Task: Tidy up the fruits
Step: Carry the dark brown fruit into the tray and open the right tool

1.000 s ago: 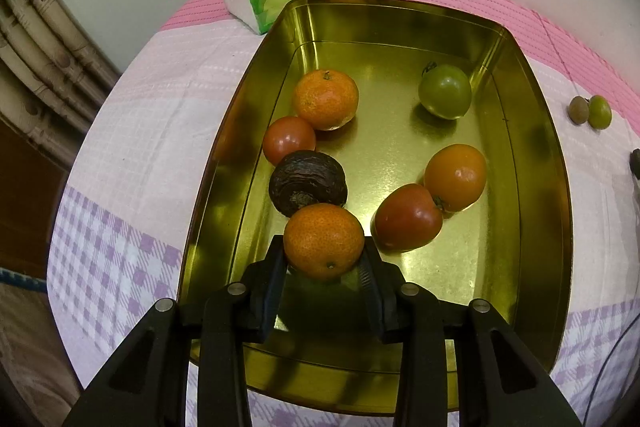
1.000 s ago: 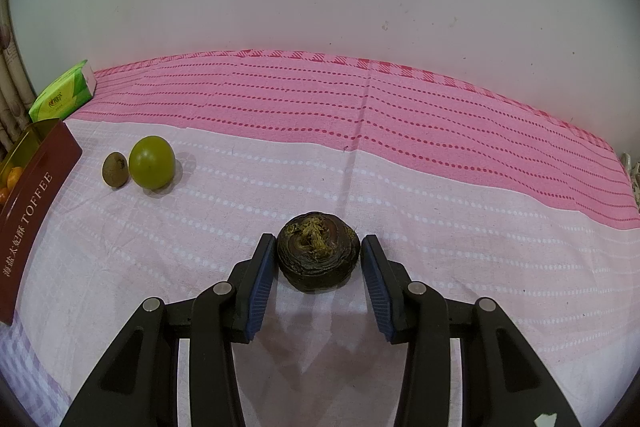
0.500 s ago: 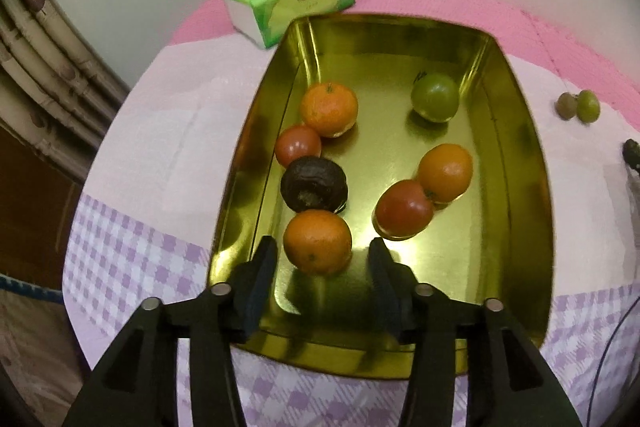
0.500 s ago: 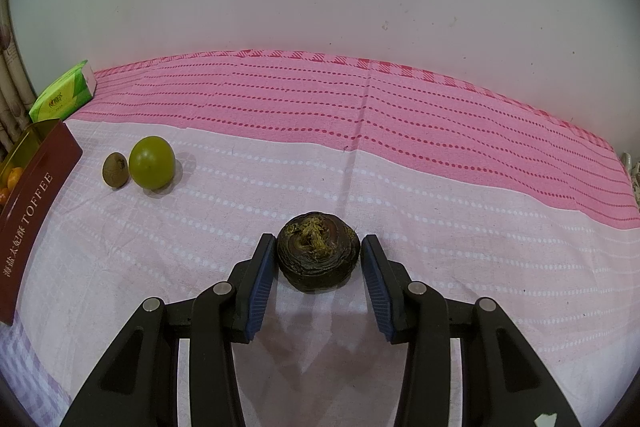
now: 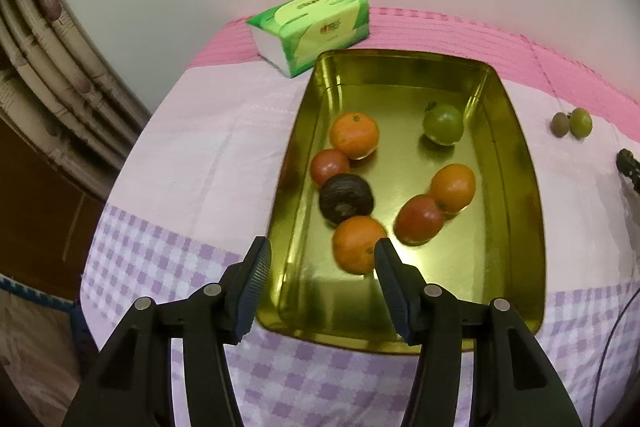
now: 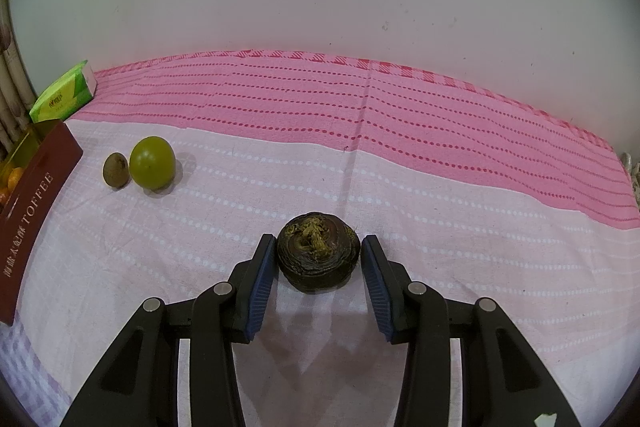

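Note:
A gold tin tray point(image 5: 520, 195) holds several fruits: an orange point(image 5: 357, 244) at its near end, a dark wrinkled fruit point(image 5: 346, 197), two red tomatoes, two more oranges and a green fruit point(image 5: 443, 123). My left gripper point(image 5: 322, 285) is open and empty, raised above the tray's near left edge. My right gripper point(image 6: 319, 271) is open with its jaws either side of a dark brown fruit point(image 6: 319, 255) that rests on the cloth. A green fruit point(image 6: 152, 163) and a small brown fruit point(image 6: 116, 169) lie on the cloth to the left.
A green tissue pack point(image 5: 310, 27) lies behind the tray by the wall. The tray's red side point(image 6: 32, 211) reads TOFFEE at the left of the right wrist view. Bamboo furniture point(image 5: 44, 67) stands left of the table. The table edge is close below the tray.
My left gripper let go of the orange, opened wide and drew back and up from the tray. The orange stays at the tray's near end. My right gripper has not moved.

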A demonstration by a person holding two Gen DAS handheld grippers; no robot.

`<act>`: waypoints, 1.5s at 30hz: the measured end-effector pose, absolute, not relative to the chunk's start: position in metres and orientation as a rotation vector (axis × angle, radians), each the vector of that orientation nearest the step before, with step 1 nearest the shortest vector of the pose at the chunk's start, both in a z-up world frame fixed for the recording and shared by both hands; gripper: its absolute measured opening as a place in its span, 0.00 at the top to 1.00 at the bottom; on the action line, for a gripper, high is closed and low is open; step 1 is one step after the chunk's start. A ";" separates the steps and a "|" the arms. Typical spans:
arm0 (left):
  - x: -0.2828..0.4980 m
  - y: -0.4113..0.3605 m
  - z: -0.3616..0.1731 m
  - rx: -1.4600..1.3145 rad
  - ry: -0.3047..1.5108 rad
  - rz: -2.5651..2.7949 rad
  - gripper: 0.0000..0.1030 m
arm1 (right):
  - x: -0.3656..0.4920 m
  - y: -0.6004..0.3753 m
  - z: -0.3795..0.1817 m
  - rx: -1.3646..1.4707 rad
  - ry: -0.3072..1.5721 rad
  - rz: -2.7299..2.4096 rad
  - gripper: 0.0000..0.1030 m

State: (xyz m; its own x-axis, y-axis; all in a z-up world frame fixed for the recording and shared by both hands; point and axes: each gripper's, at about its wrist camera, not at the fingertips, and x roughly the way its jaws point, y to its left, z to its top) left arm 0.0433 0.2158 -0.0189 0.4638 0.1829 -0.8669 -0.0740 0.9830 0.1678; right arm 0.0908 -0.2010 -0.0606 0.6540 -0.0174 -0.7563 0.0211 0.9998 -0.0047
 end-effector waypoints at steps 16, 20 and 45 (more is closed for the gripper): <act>0.029 0.245 -0.017 0.124 1.016 0.238 0.34 | 0.086 -0.170 -0.034 0.043 0.863 -0.055 0.64; 0.027 0.257 -0.012 0.068 1.018 0.245 0.34 | 0.082 -0.127 -0.011 0.025 0.825 0.040 0.64; 0.015 0.281 0.001 0.003 1.014 0.272 0.26 | 0.059 0.110 -0.011 -0.206 0.849 0.471 0.64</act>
